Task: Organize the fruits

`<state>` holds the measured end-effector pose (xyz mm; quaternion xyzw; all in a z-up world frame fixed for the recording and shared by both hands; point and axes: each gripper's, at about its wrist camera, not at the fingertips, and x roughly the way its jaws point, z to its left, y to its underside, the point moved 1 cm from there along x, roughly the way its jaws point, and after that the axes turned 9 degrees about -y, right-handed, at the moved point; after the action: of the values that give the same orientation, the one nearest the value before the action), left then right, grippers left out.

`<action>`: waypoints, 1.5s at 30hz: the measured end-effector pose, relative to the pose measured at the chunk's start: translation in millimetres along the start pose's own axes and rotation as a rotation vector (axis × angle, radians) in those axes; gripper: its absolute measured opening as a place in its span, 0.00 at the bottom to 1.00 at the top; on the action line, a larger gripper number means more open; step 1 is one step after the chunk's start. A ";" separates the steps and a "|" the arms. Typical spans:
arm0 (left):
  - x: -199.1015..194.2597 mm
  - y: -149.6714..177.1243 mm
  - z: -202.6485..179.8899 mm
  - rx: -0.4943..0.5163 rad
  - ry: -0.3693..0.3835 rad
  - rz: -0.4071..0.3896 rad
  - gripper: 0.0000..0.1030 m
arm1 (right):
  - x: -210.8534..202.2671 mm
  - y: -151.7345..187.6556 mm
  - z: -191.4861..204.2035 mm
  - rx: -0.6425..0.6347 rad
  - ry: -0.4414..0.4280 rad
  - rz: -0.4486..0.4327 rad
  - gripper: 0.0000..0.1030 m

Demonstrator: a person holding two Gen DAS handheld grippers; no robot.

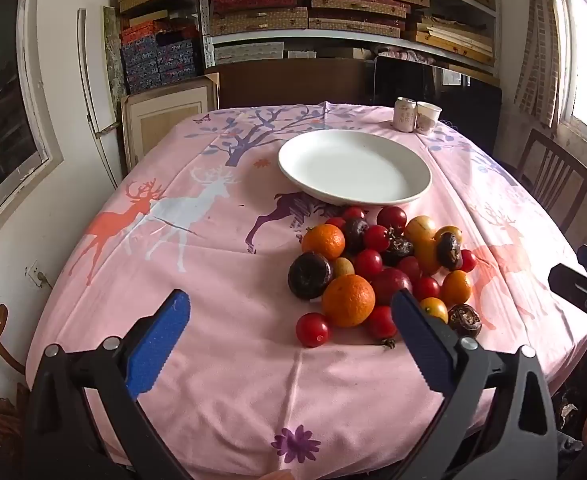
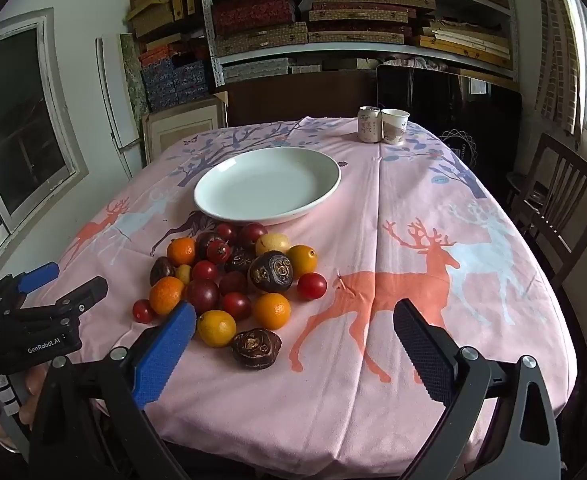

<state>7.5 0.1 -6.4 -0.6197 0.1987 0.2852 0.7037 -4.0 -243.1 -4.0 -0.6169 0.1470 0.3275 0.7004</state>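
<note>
Fruit pile (image 1: 377, 276) on pink tablecloth (image 1: 221, 360), just below empty white plate (image 1: 353, 168). Left gripper (image 1: 289, 308) wide open, holding nothing, pile ahead-right. Right gripper (image 2: 293, 320) wide open, holding nothing, pile ahead-left.

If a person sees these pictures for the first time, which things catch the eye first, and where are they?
First comes the pile of small red, orange, yellow and dark brown fruits on the pink deer-printed tablecloth. Just behind it lies the large, empty white ceramic plate. In the foreground, the left gripper and right gripper are both open, holding nothing.
</note>
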 end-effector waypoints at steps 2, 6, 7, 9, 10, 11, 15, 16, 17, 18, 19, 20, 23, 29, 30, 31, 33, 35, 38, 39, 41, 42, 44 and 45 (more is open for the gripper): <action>0.2 -0.1 0.1 0.001 -0.001 0.002 0.96 | 0.0 0.7 1.3 -0.005 0.003 0.000 0.97; -0.3 0.0 1.0 -0.005 0.004 -0.005 0.96 | -0.6 2.1 3.3 -0.005 0.002 -0.004 0.97; -0.3 0.0 1.2 -0.005 0.005 -0.005 0.96 | 0.8 1.1 5.2 -0.004 0.001 -0.004 0.97; -0.4 0.0 1.2 -0.006 0.003 -0.006 0.96 | -0.3 1.7 3.9 -0.002 -0.002 -0.006 0.97; -0.5 -0.1 1.3 -0.006 0.003 -0.006 0.96 | -1.9 2.2 4.6 -0.003 -0.004 -0.007 0.97; -0.5 -0.1 1.4 -0.006 0.003 -0.007 0.96 | -4.1 3.1 3.7 -0.003 -0.006 -0.008 0.97; -0.2 -1.0 2.3 -0.006 0.001 -0.009 0.96 | -2.5 2.5 4.8 -0.021 -0.001 -0.008 0.97; -0.3 -0.7 2.2 -0.006 0.001 -0.010 0.96 | -2.6 2.5 4.4 -0.020 -0.002 -0.008 0.97; -2.1 -3.2 2.7 -0.006 0.001 -0.008 0.96 | -2.6 2.5 4.3 -0.019 -0.003 -0.008 0.97; -2.2 -3.5 3.2 -0.006 0.001 -0.007 0.96 | -2.6 2.5 4.8 -0.022 -0.001 -0.008 0.97; -5.1 -3.0 2.3 -0.005 0.001 -0.006 0.96 | -2.6 2.6 4.9 -0.021 -0.002 -0.007 0.97; -5.3 -3.2 2.6 -0.006 0.000 -0.006 0.96 | -2.6 2.9 4.9 -0.021 -0.003 -0.006 0.97; -1.7 0.5 3.2 -0.008 -0.003 -0.002 0.96 | -2.6 2.9 5.1 -0.024 0.001 -0.006 0.97; 1.3 3.0 -0.7 0.001 -0.006 0.002 0.96 | -1.3 4.5 5.8 -0.028 -0.005 -0.002 0.97; 1.6 3.4 -1.4 0.002 -0.007 0.001 0.96 | -1.4 4.6 5.9 -0.027 -0.005 -0.002 0.97; 1.8 3.6 -1.5 0.002 -0.007 0.000 0.96 | -1.3 4.9 6.0 -0.028 -0.006 -0.001 0.97; 1.8 3.7 -1.4 0.002 -0.007 0.001 0.96 | 0.9 5.5 7.2 -0.030 -0.006 0.003 0.97; 1.8 3.8 -1.3 0.001 -0.007 0.003 0.96 | 2.3 6.1 8.2 -0.031 -0.010 0.009 0.97; 1.9 4.6 -1.2 0.003 -0.009 0.007 0.96 | 4.8 6.9 7.4 -0.026 -0.011 0.019 0.97; 2.2 4.8 -1.3 0.003 -0.009 0.007 0.96 | 5.2 7.0 7.3 -0.023 -0.013 0.021 0.97; 2.2 4.7 -1.3 0.004 -0.009 0.007 0.96 | 4.9 7.3 6.8 -0.020 -0.016 0.022 0.97; 2.3 4.8 -1.3 0.004 -0.009 0.007 0.96 | 4.5 7.4 7.1 -0.021 -0.017 0.020 0.97; 2.3 4.7 -1.1 0.004 -0.009 0.007 0.96 | 4.6 7.5 7.8 -0.029 -0.015 0.017 0.97; 2.3 4.7 -1.0 0.004 -0.009 0.007 0.96 | 4.2 7.7 8.4 -0.032 -0.014 0.015 0.97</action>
<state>6.3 -0.2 -11.5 -0.6162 0.1985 0.2900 0.7049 -7.5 -233.7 -10.8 -0.6245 0.1414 0.3396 0.6890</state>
